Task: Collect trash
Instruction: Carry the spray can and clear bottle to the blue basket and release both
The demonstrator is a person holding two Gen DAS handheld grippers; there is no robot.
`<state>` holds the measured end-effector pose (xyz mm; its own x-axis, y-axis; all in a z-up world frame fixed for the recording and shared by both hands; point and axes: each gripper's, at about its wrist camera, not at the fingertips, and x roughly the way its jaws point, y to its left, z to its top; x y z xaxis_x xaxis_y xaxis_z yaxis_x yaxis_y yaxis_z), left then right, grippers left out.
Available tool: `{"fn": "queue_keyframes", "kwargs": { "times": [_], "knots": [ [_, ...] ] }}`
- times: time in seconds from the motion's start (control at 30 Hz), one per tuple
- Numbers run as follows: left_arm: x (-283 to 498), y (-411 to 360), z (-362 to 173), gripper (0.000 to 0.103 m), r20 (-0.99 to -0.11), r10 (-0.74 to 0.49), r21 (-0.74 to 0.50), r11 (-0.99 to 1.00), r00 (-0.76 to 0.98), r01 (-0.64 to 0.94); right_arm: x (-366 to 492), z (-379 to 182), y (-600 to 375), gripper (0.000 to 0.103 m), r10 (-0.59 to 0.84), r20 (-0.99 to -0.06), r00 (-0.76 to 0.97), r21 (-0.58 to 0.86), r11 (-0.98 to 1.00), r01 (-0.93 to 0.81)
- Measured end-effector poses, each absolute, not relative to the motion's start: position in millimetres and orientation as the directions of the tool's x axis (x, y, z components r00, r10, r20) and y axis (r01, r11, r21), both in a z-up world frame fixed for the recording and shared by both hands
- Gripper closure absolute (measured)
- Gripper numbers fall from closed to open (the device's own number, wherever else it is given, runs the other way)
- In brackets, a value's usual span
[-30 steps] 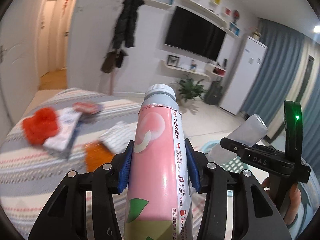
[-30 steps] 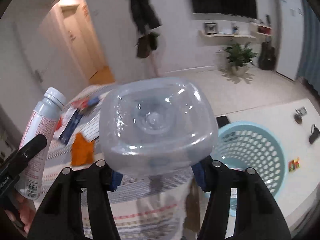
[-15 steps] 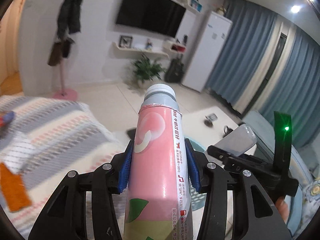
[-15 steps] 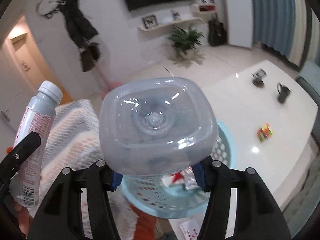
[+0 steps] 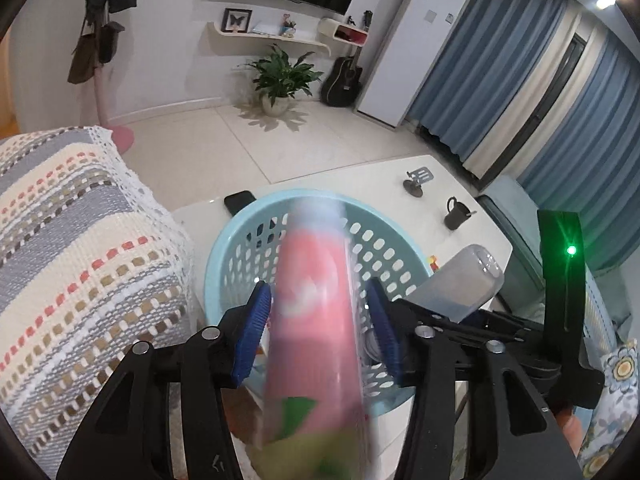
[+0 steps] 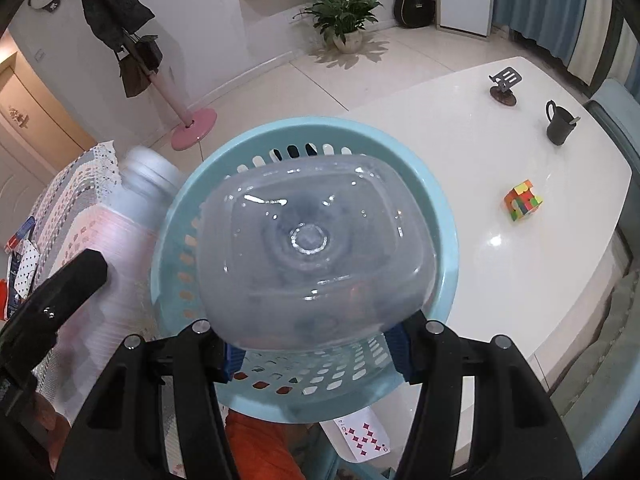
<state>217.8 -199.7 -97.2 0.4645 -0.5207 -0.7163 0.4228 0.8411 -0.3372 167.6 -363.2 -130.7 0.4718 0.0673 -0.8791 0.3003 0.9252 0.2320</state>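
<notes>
Over the blue laundry basket (image 5: 224,256), left tongs (image 5: 318,326) stand released around a blurred pink bottle (image 5: 316,312); right tongs (image 6: 316,350) grasp a clear bottle (image 6: 312,256), base forward.

A round light-blue perforated plastic basket (image 6: 436,216) stood on the near left end of a glossy white table (image 6: 460,148). To its left lay a striped knitted cover (image 5: 80,240). Over the basket's opening, the left gripper (image 5: 316,328) had a pink-labelled bottle with a pale cap (image 5: 316,300) between its fingers, and to its right the right gripper (image 6: 316,352) held a clear square-based plastic bottle (image 6: 308,256). Right of the basket on the table sat a multicoloured puzzle cube (image 6: 522,200); farther back stood a dark mug (image 6: 560,124) and a small stand on a round base (image 6: 504,88). A playing card (image 6: 364,436) lay before the basket. A black phone (image 5: 240,200) lay behind it.
</notes>
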Motion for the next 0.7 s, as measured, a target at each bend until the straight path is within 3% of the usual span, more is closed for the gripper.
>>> {"fn": "queue_keyframes", "kwargs": {
  "times": [0.07, 0.7],
  "knots": [
    [217.2, -196.9, -94.8, 0.041, -0.712, -0.523, -0.345, 0.842, 0.468, 0.416, 166.5, -130.8, -365.9, 0.048, 0.084, -0.878, 0.472, 0.254, 0.916, 0.309],
    [172.7, -134.9, -66.6, 0.041, -0.649, -0.528, -0.348, 0.846, 0.547, 0.403, 154.9, -90.1, -332.2, 0.047, 0.099, -0.817, 0.568, 0.278, 0.931, 0.237]
  ]
}}
